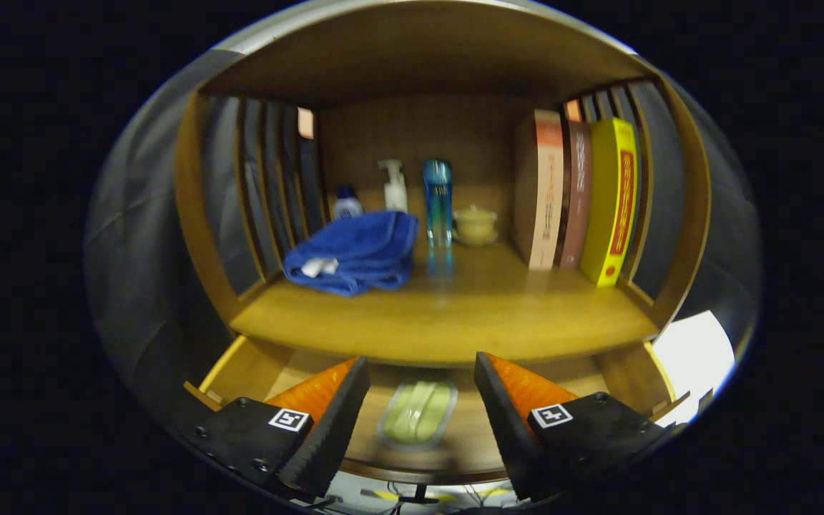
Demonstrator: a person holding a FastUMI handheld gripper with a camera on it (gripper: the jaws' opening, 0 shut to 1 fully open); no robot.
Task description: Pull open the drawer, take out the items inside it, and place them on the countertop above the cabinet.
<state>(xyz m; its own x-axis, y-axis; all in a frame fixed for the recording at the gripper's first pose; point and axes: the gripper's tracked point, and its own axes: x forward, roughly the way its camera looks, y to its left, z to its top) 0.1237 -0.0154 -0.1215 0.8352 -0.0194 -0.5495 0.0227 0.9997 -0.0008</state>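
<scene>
Drawer (254, 368) — pulled open below the countertop (448, 318), wooden; its rear part is hidden beneath the countertop's front edge.

Contents of drawer: one clear-wrapped packet (418, 413) with pale green contents, lying flat on the drawer floor. Its long axis runs front to back, one short end toward the countertop edge, the other toward the drawer front. What the green contents are cannot be made out through the wrapping.

Gripper (420, 379) — fingers spread wide apart, holding nothing; the packet lies in the gap between them and just ahead, touched by neither finger.

On the countertop, reckoned from the packet:
- folded blue towel (355, 252), beyond and to the left, a white tag at its near fold;
- small white bottle with a blue cap (347, 204), behind the towel, lower part hidden by it;
- white pump bottle (394, 186), also partly hidden behind the towel;
- tall blue bottle (438, 202), upright, straight beyond;
- small lidded cup on a saucer (476, 225), beside the tall bottle;
- three upright books (576, 197) — beyond and to the right, leaning against the slatted side.
</scene>
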